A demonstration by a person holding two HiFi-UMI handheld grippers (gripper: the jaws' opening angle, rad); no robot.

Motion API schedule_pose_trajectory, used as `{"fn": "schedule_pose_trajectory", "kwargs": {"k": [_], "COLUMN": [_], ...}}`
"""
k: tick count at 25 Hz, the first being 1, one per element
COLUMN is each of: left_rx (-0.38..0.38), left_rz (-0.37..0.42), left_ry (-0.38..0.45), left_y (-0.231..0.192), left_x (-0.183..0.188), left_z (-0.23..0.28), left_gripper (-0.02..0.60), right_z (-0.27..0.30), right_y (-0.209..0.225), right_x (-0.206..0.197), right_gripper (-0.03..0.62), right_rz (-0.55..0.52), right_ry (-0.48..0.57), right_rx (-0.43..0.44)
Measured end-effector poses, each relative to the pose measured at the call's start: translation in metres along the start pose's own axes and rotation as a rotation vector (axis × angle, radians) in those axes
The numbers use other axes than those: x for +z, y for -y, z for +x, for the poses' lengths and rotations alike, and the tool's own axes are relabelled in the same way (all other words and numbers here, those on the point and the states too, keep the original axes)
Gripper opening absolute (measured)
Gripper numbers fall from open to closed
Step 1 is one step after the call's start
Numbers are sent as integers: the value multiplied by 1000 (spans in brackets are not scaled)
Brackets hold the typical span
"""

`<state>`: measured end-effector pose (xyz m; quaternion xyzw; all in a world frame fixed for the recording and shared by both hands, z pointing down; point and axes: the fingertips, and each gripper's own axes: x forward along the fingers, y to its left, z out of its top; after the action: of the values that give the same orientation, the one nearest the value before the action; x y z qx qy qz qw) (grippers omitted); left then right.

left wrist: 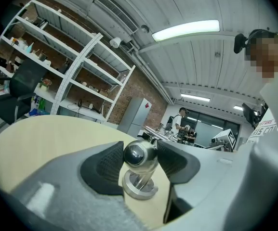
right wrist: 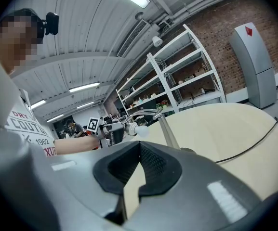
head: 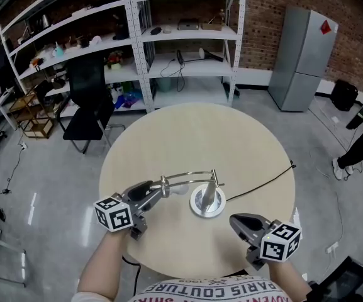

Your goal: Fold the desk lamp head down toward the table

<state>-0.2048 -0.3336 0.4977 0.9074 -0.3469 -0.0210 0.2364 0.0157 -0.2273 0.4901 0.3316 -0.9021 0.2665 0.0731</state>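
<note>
the desk lamp (head: 209, 194) is polished chrome metal, mirror-bright on its arm, its round base (head: 197, 209) and its ball end (left wrist: 138, 154), which reflects the room. its bulb (right wrist: 139, 129) looks frosted white. the round surface (head: 231, 137) is smooth, matt, pale beige. the left gripper (left wrist: 139, 160) and right gripper (right wrist: 139, 146) have matt grey plastic shells, and their fingers (right wrist: 155, 165) are padded in black, finely ribbed, rubber-like material. the cable (right wrist: 232, 156) is matt black.

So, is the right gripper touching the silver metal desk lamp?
No, the right gripper hovers apart from the silver desk lamp, jaws empty.
</note>
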Motion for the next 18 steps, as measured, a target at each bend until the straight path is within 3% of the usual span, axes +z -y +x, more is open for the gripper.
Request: {"fn": "schedule_pose_trajectory", "kwargs": {"k": [18], "left_rx": [-20], "left_rz": [-56], "left_ry": [22], "left_y": [-12], "left_x": [-30], "left_z": [5], "left_gripper": [207], "right_z": [-2], "right_y": [1], "right_x": [-5], "right_gripper": [3], "right_rz": [4], "right_ry": [-9], "right_rx": [-12]}}
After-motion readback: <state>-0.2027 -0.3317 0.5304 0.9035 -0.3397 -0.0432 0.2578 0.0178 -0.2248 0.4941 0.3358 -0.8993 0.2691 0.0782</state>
